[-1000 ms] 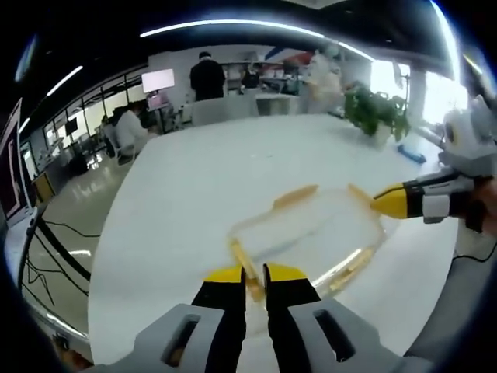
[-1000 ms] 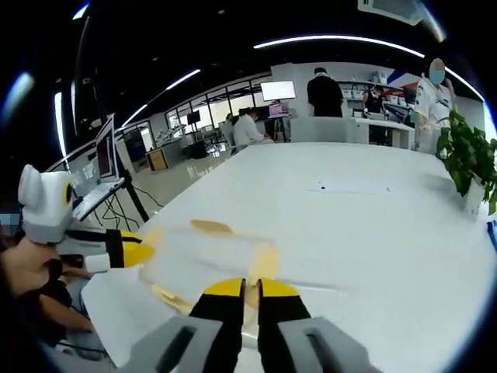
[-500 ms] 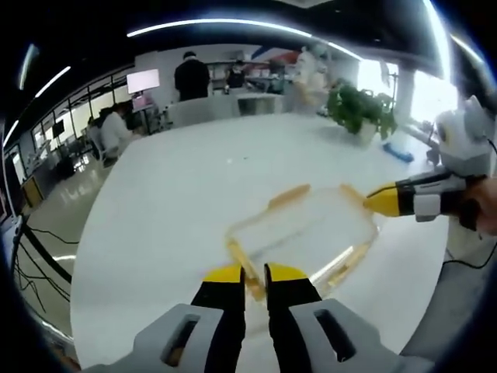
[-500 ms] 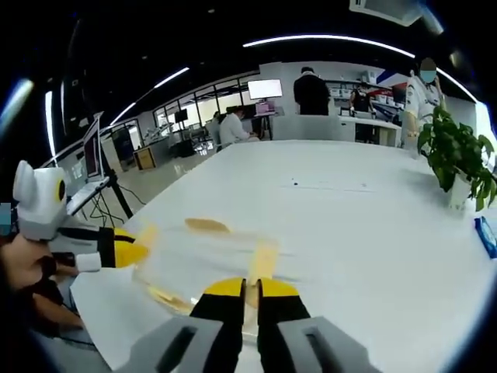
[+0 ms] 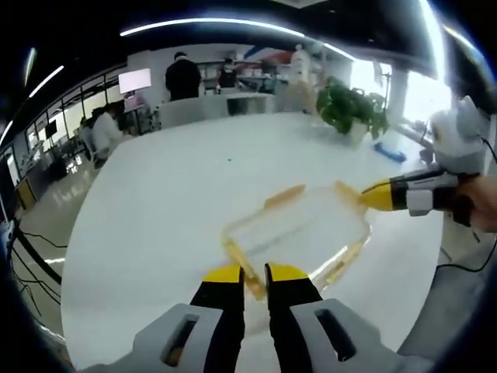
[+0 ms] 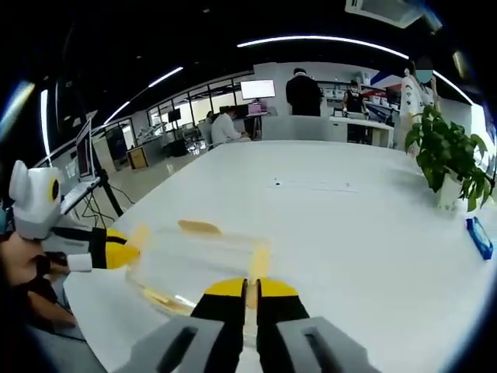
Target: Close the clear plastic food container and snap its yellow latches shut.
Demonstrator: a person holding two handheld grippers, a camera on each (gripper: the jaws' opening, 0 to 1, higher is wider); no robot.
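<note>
The clear plastic food container (image 5: 299,233) is seen at the centre of the left gripper view, lying flat on the white table (image 5: 171,202); in the right gripper view it sits in the lower left centre (image 6: 198,260). It is judged to be light, thin-walled and somewhat flexible, with smooth sides likely to slip under a pinch, so hold is best taken at the yellow latches (image 5: 284,195) along its edges, which look stiffer.

The left gripper (image 5: 254,273) is seen at the bottom centre with its jaws nearly together on the near-end latch (image 5: 247,273). The right gripper (image 6: 245,287) is likewise drawn close on a latch (image 6: 258,263) at the opposite end, entering the left gripper view from the right (image 5: 371,197). Whether either latch is truly pinched cannot be told.

No brand, label or legible writing is made out. A potted plant (image 6: 446,163) stands at the right.
</note>
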